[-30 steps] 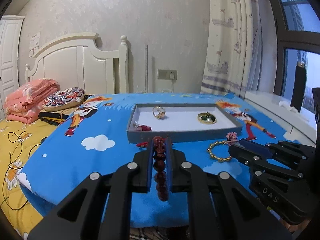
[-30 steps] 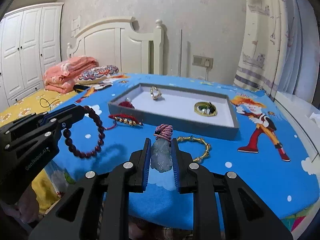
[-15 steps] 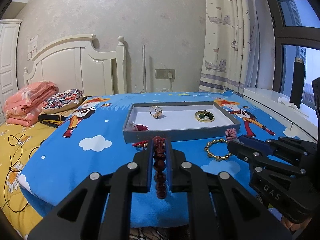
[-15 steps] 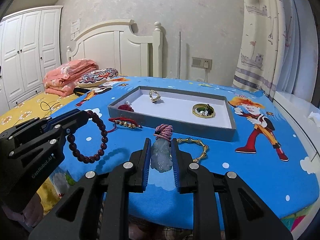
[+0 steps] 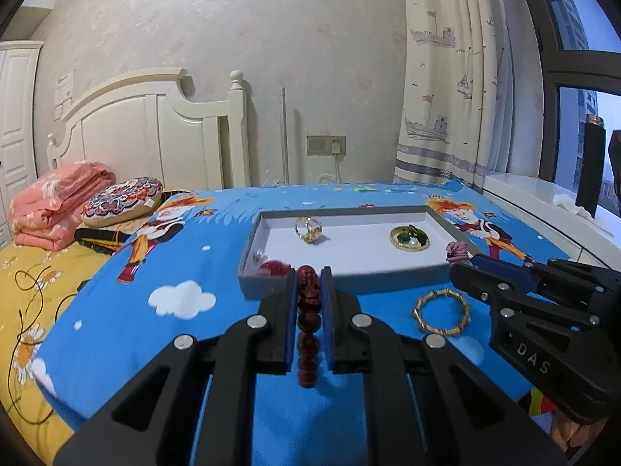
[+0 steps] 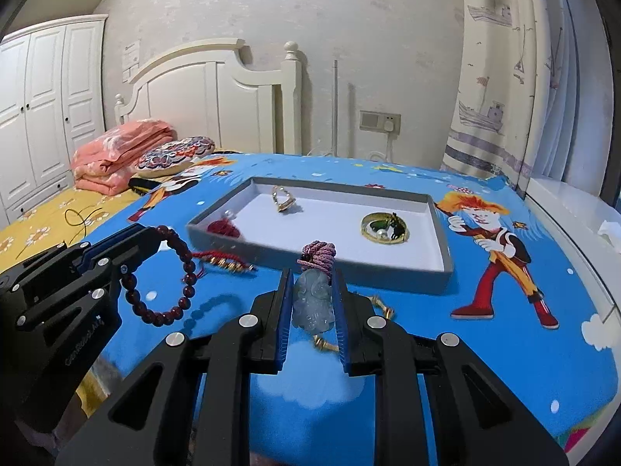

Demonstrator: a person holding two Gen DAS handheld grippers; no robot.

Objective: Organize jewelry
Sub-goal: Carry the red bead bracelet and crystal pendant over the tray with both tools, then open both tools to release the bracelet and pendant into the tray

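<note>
My left gripper [image 5: 308, 277] is shut on a dark red bead bracelet [image 5: 308, 326], held above the blue cloth just in front of the grey tray [image 5: 349, 277]; the bracelet hangs as a loop in the right wrist view [image 6: 170, 275]. My right gripper [image 6: 312, 275] is shut on a pale jade pendant [image 6: 314, 303] with a purple cord knot [image 6: 319, 254], also near the tray's front wall [image 6: 349, 268]. The tray holds a gold ring [image 6: 283, 198], a gold-and-green brooch [image 6: 384, 227] and a red tassel piece [image 6: 223, 228].
A gold bangle [image 5: 442, 310] lies on the cloth in front of the tray. A red cord bracelet [image 6: 221, 262] lies by the tray's front left corner. Folded pink blanket [image 5: 58, 209] and patterned cushion [image 5: 124, 200] sit at the left. A window sill [image 5: 543, 209] runs along the right.
Both grippers have risen and moved forward toward the tray, keeping hold of the bead bracelet and the pendant. Nothing was let go.
</note>
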